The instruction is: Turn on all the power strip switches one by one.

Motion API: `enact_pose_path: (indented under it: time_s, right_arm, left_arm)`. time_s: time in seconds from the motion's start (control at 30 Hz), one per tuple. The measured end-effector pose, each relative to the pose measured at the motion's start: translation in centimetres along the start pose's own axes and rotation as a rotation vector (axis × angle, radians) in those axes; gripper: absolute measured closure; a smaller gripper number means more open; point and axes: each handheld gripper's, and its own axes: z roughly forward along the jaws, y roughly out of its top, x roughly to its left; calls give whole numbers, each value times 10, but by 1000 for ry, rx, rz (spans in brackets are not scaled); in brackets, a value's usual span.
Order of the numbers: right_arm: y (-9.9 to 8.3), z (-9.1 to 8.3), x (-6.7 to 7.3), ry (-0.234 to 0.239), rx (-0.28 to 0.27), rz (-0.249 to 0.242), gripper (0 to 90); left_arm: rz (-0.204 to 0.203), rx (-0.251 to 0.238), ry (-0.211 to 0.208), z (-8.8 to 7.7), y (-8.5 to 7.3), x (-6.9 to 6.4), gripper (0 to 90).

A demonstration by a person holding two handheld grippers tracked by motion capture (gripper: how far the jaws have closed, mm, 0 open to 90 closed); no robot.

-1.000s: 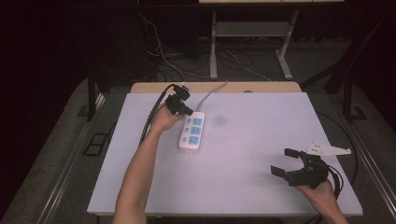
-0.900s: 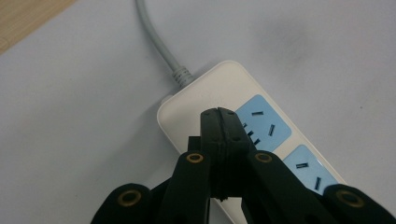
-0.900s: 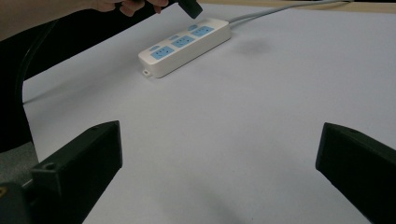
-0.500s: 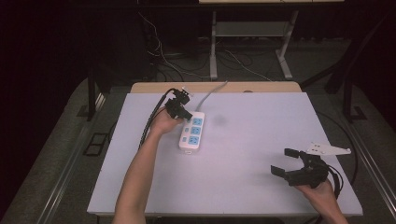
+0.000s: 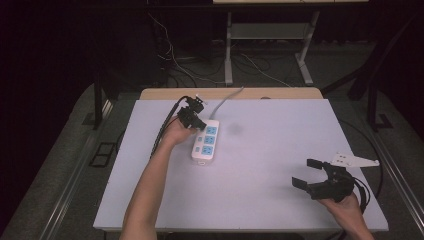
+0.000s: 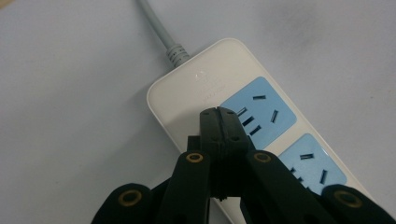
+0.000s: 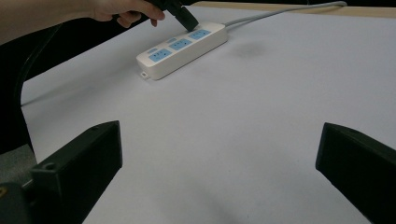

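Now your left gripper [image 6: 219,112] has its jaws pressed together with nothing between them, tips over the cable end of the white power strip [image 5: 205,142], just beside its first blue socket [image 6: 258,113]; whether the tips touch the casing can't be told. That strip lies flat on the pale table [image 5: 260,200], left of centre toward the far edge, its grey cord [image 5: 227,98] running off the back. Your right gripper [image 5: 309,173] sits well apart near the front right corner, jaws spread wide and empty.
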Motion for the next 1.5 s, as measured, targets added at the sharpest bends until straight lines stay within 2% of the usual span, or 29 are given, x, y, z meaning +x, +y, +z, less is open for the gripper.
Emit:
enact_pose_path:
  time_s: [0.1,0.23,0.33,0.43,0.57,0.63,0.9,0.97,1.13,1.47,1.5]
  right_arm:
    - [0,-1,0,-1,-4,0,6]
    - [0,0,0,-2,2,-1,5]
    - [0,0,0,-2,2,-2,5]
    - [0,1,0,-2,5,-3,6]
    - [0,0,0,-3,3,0,5]
    - [0,0,-1,-4,2,2,5]
    - [0,1,-1,-3,4,1,6]
    - [0,1,-1,-3,3,2,5]
    - [0,1,-2,-4,3,2,5]
    - [0,2,-2,-9,6,2,6]
    - [0,2,-2,-9,6,2,6]
  left_arm:
    - [-28,-12,-21,1,-2,3,900]
    - [-26,-24,-22,0,-4,4,900]
    - [-42,-32,-25,0,-5,3,900]
    - [-26,-26,-14,0,-4,2,900]
    - [-44,-42,-27,0,-6,4,899]
    - [-39,-45,-26,0,-6,4,899]
    - [-15,-42,13,-3,-6,3,898]
    - [-27,-74,-2,-6,-6,4,898]
    - [-48,-149,-8,-21,-4,6,897]
    - [-32,-244,-23,-58,-9,1,891]
    - [-28,-250,-31,-62,-9,1,862]
